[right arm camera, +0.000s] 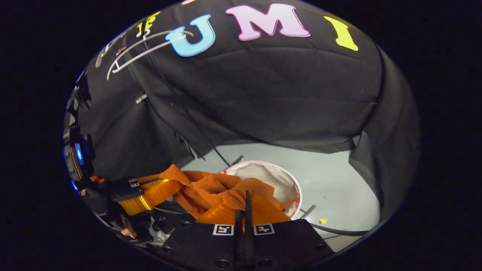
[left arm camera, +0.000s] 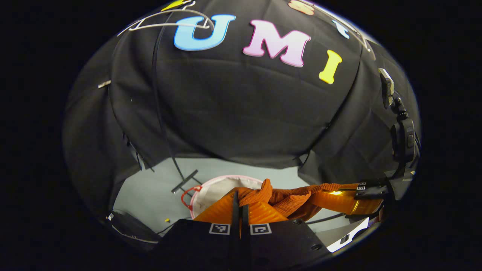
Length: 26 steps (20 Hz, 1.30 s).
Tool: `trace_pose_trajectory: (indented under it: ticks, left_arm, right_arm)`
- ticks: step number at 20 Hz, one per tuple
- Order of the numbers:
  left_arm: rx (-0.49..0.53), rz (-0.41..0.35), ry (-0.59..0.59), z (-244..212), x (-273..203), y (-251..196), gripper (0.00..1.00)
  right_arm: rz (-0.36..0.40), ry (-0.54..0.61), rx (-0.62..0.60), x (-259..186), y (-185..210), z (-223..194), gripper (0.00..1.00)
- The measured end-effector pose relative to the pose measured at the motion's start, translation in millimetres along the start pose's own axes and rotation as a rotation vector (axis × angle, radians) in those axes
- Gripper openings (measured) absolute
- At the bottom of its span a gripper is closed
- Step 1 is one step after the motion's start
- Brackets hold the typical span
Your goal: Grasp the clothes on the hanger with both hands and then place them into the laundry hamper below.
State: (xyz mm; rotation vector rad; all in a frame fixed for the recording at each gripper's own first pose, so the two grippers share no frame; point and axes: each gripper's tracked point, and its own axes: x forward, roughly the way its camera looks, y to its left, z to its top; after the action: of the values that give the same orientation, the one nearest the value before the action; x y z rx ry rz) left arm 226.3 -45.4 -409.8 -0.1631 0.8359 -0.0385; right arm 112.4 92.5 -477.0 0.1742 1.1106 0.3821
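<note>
Below the orange ribbed garment [left arm camera: 286, 197] waits the white round fabric hamper [left arm camera: 218, 188]. Your left gripper [left arm camera: 241, 210] and right gripper [right arm camera: 243, 210] both pinch the cloth tight, stretched between them.

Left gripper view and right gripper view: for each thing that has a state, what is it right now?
Left hand-held gripper: shut on the orange garment.
Right hand-held gripper: shut on the orange garment.
Orange garment: off the hanger, bunched and stretched between both grippers, above the hamper, not yet inside.
Laundry hamper: open, standing on the floor below; the part of its inside that shows is bare.
White hanger: bare, hanging up high.
</note>
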Motion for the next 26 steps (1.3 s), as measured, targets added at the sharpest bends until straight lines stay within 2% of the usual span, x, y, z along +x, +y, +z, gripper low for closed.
trace_pose_trajectory:
  ticks: [3,6,8,9,13,14,15,16,17,22,26]
  left_arm:
    - [0.008,0.027,0.112,-26,13,4,0.05]
    - [0.010,0.028,0.197,-47,19,-1,0.05]
    - [0.020,0.007,0.227,-49,17,-3,0.05]
    - [0.019,-0.014,0.237,-47,15,-11,0.24]
    - [0.034,0.009,0.245,-51,22,-6,0.98]
    - [0.025,0.003,0.248,-51,22,-7,0.96]
    - [0.019,-0.003,0.250,-55,22,-8,0.96]
    - [0.015,-0.003,0.256,-57,21,-8,0.93]
    - [0.016,-0.002,0.259,-57,20,-7,0.96]
    - [0.015,-0.002,0.230,-52,12,-6,0.96]
    - [0.030,0.030,0.110,-22,-23,0,0.96]
  right_arm:
    - [-0.063,0.090,-0.014,22,-16,-23,0.05]
    - [-0.109,0.134,-0.027,31,-24,-32,0.05]
    - [-0.109,0.160,-0.024,27,-20,-33,0.06]
    - [-0.106,0.162,-0.018,28,-18,-31,0.08]
    - [-0.182,0.170,-0.012,35,-42,-36,0.72]
    - [-0.217,0.169,-0.005,36,-48,-37,0.88]
    - [-0.255,0.175,-0.005,33,-54,-39,0.90]
    - [-0.263,0.172,-0.002,31,-55,-38,0.95]
    - [-0.265,0.171,-0.006,28,-53,-38,0.98]
    - [-0.291,0.080,-0.046,14,-51,-21,1.00]
    - [-0.259,-0.052,-0.022,-17,-28,6,0.99]
